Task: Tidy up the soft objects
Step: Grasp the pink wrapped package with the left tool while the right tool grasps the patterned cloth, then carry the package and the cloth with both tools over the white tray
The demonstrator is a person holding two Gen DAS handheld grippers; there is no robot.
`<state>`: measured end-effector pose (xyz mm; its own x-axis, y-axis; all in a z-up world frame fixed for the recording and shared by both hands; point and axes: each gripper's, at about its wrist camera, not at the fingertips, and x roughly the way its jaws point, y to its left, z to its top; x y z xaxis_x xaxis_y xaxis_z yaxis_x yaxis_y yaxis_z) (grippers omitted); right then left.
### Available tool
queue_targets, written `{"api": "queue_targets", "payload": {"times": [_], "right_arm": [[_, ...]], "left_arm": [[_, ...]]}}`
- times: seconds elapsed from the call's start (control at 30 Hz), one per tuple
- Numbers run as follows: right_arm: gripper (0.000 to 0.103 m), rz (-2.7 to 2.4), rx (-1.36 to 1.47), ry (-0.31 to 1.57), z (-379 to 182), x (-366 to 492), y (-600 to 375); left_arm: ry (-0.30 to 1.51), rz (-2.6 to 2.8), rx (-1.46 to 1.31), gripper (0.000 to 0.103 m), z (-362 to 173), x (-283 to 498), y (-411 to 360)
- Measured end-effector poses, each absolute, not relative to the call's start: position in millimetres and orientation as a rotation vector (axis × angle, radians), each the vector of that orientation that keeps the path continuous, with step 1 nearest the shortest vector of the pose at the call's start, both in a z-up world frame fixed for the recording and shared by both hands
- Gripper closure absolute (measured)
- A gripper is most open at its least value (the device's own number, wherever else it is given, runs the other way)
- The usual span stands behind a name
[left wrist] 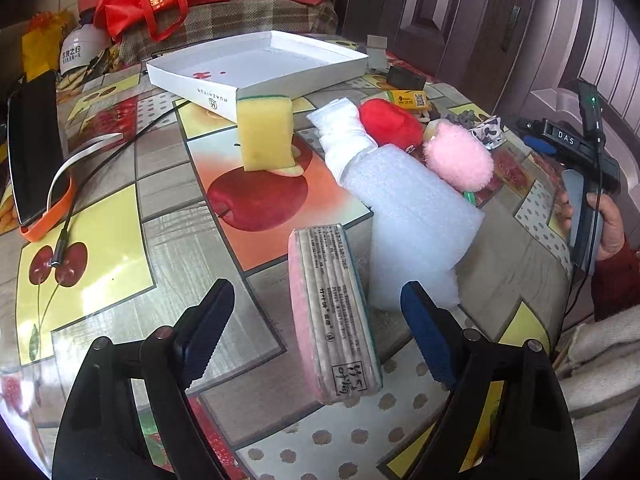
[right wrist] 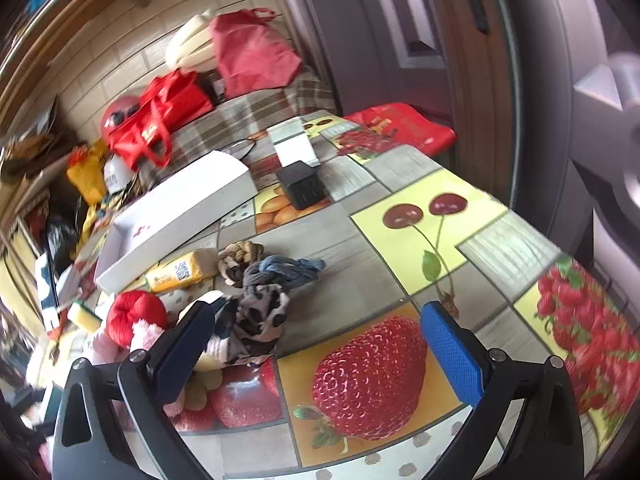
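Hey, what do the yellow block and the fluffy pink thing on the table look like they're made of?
The yellow block looks like porous cellulose or foam sponge: matte, pitted face, with a green scouring layer on top. The pink thing appears to be plush synthetic fleece: fuzzy, soft-edged pile. Its filling cannot be seen.

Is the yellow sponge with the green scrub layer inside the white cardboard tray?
No, the yellow sponge stands on the tablecloth outside the white cardboard tray.

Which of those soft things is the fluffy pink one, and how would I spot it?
Start at the white shallow box on the fruit-print tablecloth. Toward the door side lies a cluster: white foam block, red plush. The pink fluffy ball sits between them, the only fuzzy, pale pink one.
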<state>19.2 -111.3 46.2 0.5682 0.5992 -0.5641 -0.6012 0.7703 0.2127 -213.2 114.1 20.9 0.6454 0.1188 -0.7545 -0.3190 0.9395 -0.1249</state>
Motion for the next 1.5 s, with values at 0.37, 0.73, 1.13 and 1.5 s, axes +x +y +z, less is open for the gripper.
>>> {"api": "queue_targets", "payload": {"times": [0.37,0.73,1.13,1.5], "right_arm": [[0.006,0.82,-0.039,0.788,34,23,-65],[0.064,0.846,-0.013,0.734,42,14,-83],[0.063,0.422,-0.021,0.511,70,123,-113],[0.063,0.325,-0.076,0.283,72,168,-36]], "left_arm": [[0.876,0.247,-0.253,0.068,14,-209,117],[0.861,0.28,-0.254,0.077,18,-205,129],[0.635,0.664,-0.297,0.077,30,-191,238],[0.321,0.897,-0.239,0.076,59,-161,288]]}}
